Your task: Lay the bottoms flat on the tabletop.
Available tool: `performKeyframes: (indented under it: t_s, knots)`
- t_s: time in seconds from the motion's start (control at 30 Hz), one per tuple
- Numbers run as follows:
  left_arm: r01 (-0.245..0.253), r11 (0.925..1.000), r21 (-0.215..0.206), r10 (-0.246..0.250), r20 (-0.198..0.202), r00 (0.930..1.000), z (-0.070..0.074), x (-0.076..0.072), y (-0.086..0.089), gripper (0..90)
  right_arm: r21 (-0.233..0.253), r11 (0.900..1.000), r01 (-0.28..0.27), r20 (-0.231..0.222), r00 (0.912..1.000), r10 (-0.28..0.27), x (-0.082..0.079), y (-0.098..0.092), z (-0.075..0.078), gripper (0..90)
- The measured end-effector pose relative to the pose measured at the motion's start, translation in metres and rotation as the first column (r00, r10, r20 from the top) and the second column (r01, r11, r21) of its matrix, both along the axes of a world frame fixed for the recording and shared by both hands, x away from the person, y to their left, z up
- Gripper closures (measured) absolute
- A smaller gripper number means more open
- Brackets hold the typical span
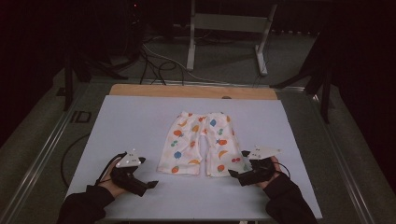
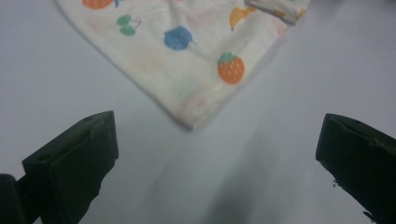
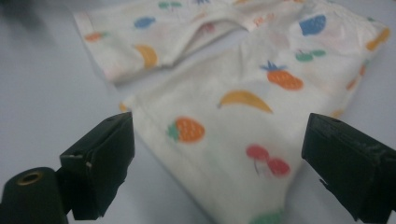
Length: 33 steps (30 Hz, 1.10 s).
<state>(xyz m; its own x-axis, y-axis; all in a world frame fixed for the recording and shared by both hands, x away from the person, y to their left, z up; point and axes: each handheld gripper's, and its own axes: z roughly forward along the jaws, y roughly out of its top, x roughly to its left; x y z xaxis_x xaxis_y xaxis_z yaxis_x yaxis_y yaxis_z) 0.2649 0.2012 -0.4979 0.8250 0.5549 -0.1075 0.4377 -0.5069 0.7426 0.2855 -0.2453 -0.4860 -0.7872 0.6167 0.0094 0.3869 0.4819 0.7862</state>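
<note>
A small pair of white trousers (image 1: pixel 184 140) printed with coloured fruit lies flat in the middle of the white board (image 1: pixel 135 121), waistband at the far side, both legs pointing towards the person. My left gripper (image 1: pixel 150 185) rests on the board just left of the near left leg; its jaws stand wide open, and the leg's hem corner (image 2: pixel 190 119) lies just ahead of the gap (image 2: pixel 219 125). My right gripper (image 1: pixel 235 175) sits by the near right leg, open, with that leg's hem (image 3: pixel 243 74) lying between and beyond its jaws (image 3: pixel 222 125).
The board lies on a table with a wooden strip (image 1: pixel 187 91) along its far edge and metal rails at the sides. Beyond it stand a grey metal frame (image 1: pixel 229 28) and loose cables (image 1: pixel 154 65) on the dark floor. Bare board surrounds the trousers.
</note>
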Motion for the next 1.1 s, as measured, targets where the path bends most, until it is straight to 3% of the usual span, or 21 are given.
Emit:
performKeyframes:
  t_s: [0.2,0.27,0.47,0.7,0.93,1.1]
  knots:
    - [-0.021,0.9998,-0.005,0.021,-0.005,0.9998,-0.002,-0.012,0.016,0.0,0.013,1.000,0.003,-0.003,1.0000,-0.002,-0.014,-0.015,-0.004,9.5]
    - [-0.028,0.9996,-0.005,0.028,-0.003,0.9996,-0.003,-0.016,0.020,0.0,0.024,1.000,-0.001,-0.026,0.9997,0.002,-0.017,-0.020,-0.006,9.5]
    - [-0.040,0.9991,-0.009,0.040,-0.003,0.9992,-0.007,-0.024,0.030,0.0,0.014,1.000,0.003,-0.006,1.0000,-0.003,-0.028,-0.030,-0.013,9.5]
    - [-0.049,0.9987,-0.015,0.049,0.004,0.9988,-0.009,-0.022,0.028,0.0,-0.030,0.999,0.022,-0.003,0.9998,-0.022,-0.026,-0.031,-0.017,9.6]
    - [-0.046,0.9987,-0.022,0.047,0.010,0.9989,-0.009,-0.023,0.026,0.0,-0.006,1.000,0.028,-0.025,0.9993,-0.028,-0.023,-0.032,-0.020,9.6]
    - [-0.056,0.9979,-0.034,0.056,0.014,0.9983,-0.009,-0.022,0.028,0.0,-0.019,0.999,0.034,-0.024,0.9991,-0.034,-0.023,-0.033,-0.021,9.6]
